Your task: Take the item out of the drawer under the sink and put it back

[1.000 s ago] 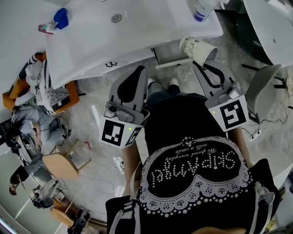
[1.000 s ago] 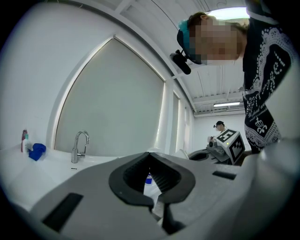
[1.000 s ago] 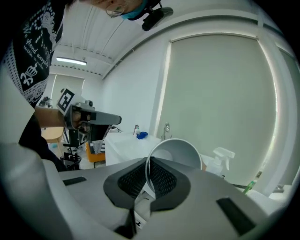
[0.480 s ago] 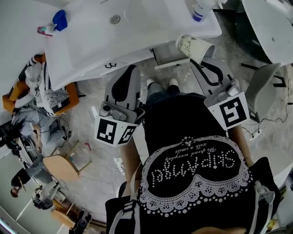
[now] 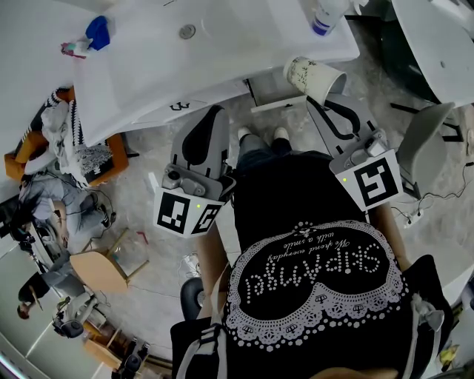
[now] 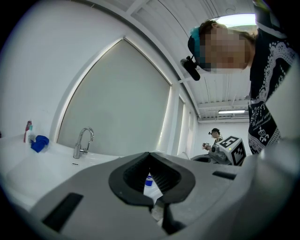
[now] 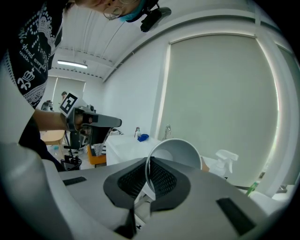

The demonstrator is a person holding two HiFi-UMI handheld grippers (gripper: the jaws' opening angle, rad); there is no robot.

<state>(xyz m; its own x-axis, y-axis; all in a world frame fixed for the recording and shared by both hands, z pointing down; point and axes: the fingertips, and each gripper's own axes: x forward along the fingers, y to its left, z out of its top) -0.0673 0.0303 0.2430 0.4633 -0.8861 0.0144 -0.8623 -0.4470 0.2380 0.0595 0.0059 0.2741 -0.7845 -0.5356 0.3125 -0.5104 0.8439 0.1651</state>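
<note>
A white paper cup with a faint print hangs tilted in front of the sink counter, and my right gripper is shut on its rim. In the right gripper view the cup opens toward the camera, its thin wall pinched in my right gripper. Just below the cup, an open drawer shows under the counter. My left gripper points at the cabinet front further left. In the left gripper view, my left gripper has its jaws shut with nothing between them.
On the counter are a spray bottle, a blue item and a faucet. A stool with patterned cloth stands at the left and a grey chair at the right. Cables lie on the floor.
My left gripper has shifted slightly to the left. The right gripper and the cup have kept still.
</note>
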